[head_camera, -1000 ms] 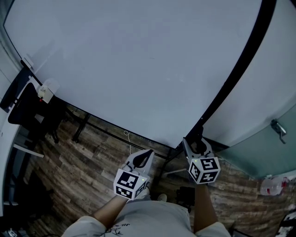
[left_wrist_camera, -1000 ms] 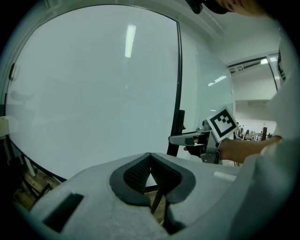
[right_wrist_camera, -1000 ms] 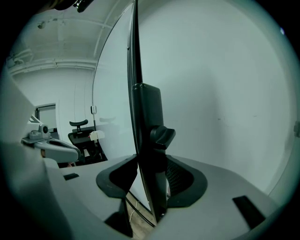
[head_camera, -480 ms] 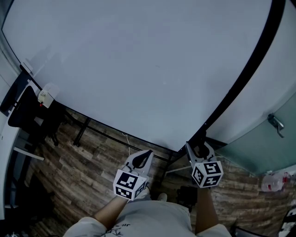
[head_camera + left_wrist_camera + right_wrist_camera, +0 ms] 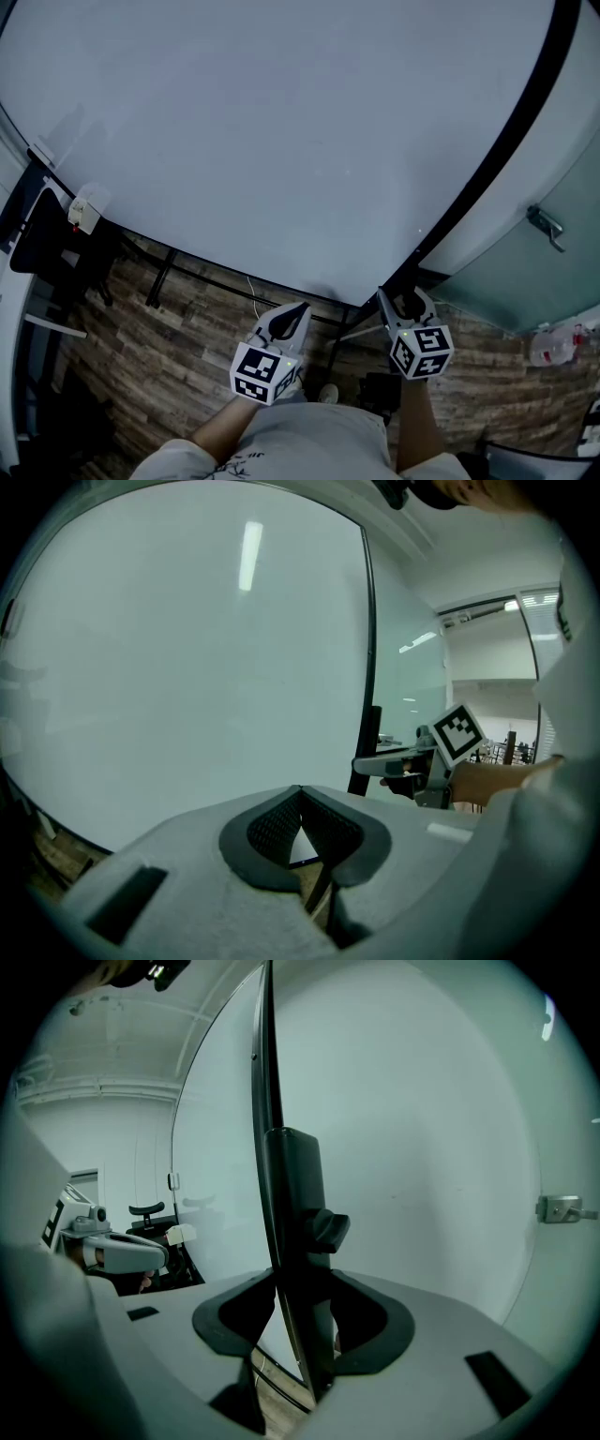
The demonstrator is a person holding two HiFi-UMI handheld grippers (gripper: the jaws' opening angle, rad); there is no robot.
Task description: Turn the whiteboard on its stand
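**Wood-plank floor (image 5: 169, 337), office corner: whiteboard part-way through its turn**

Item: whiteboard (image 5: 281, 122), large and blank, standing ahead of and above both tongs.
Right tongs (image 5: 405, 302): pinching the board's black side frame (image 5: 487, 159) near the lower corner, with the frame between the pads.
Left tongs (image 5: 292, 314): pressed together and empty, just below the board's bottom edge.
Change over the last second: the right tongs appear to have shifted slightly rightward with the frame, and the board face fills more of the head view.
Assessment: the turn is probably under way but at an early stage, and the grip looks secure.
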